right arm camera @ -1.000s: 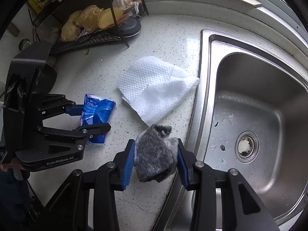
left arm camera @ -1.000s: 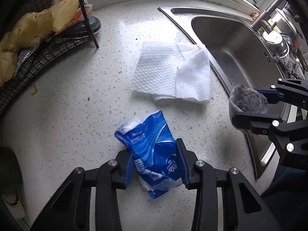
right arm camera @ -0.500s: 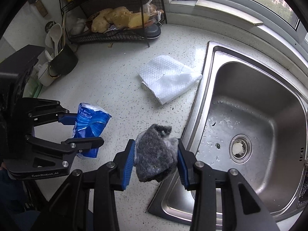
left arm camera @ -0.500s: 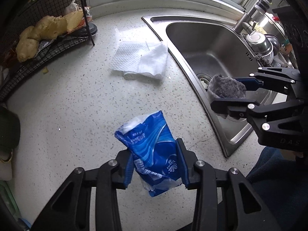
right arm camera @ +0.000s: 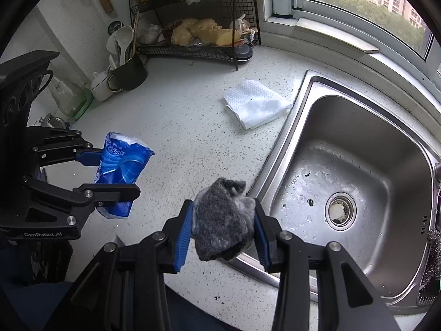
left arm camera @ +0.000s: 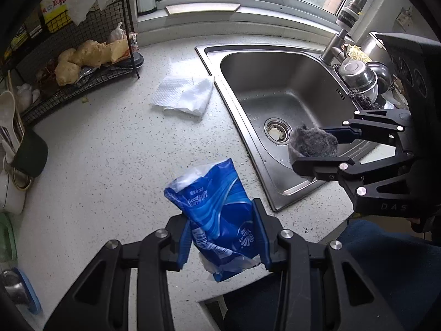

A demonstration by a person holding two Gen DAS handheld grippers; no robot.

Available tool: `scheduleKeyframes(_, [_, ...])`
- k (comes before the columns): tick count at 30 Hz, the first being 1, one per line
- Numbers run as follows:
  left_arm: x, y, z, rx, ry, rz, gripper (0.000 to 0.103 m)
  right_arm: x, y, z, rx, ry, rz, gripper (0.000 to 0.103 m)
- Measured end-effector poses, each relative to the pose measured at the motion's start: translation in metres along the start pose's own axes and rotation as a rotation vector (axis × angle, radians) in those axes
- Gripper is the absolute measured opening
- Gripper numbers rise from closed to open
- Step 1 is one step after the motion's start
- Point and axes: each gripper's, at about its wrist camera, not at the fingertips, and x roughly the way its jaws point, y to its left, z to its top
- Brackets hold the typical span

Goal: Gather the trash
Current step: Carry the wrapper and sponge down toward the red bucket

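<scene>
My left gripper (left arm camera: 223, 233) is shut on a crumpled blue plastic wrapper (left arm camera: 217, 215), held in the air above the speckled counter's front edge. The same wrapper (right arm camera: 121, 171) and left gripper (right arm camera: 109, 173) appear at the left of the right wrist view. A grey wad of scouring pad (right arm camera: 223, 220) is pinched in my right gripper (right arm camera: 222, 227), above the near rim of the steel sink (right arm camera: 275, 154). From the left wrist view, that grey wad (left arm camera: 312, 142) hangs in the right gripper (left arm camera: 322, 147) over the sink basin. A folded white paper towel (left arm camera: 184, 96) (right arm camera: 256, 104) lies on the counter beside the sink.
A black wire rack (right arm camera: 193, 35) with ginger roots stands at the back of the counter. A dark mug with utensils (right arm camera: 126, 69) and a white cup sit at the back left. The tap (left arm camera: 344, 24) and steel bowls (left arm camera: 358, 75) are right of the sink. The counter's front edge (left arm camera: 317, 234) is close below both grippers.
Both grippers have risen and pulled back from the counter with their loads; the paper towel and sink look smaller and farther. The grips have not changed.
</scene>
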Motion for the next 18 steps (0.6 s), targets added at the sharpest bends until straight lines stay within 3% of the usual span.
scheduleKeyframes(18, [-0.045, -0.121, -0.114, -0.192, -0.063, 0.095, 0.036, -0.067, -0.008, -0.117, -0.136, -0.013, 0.121, 0.038])
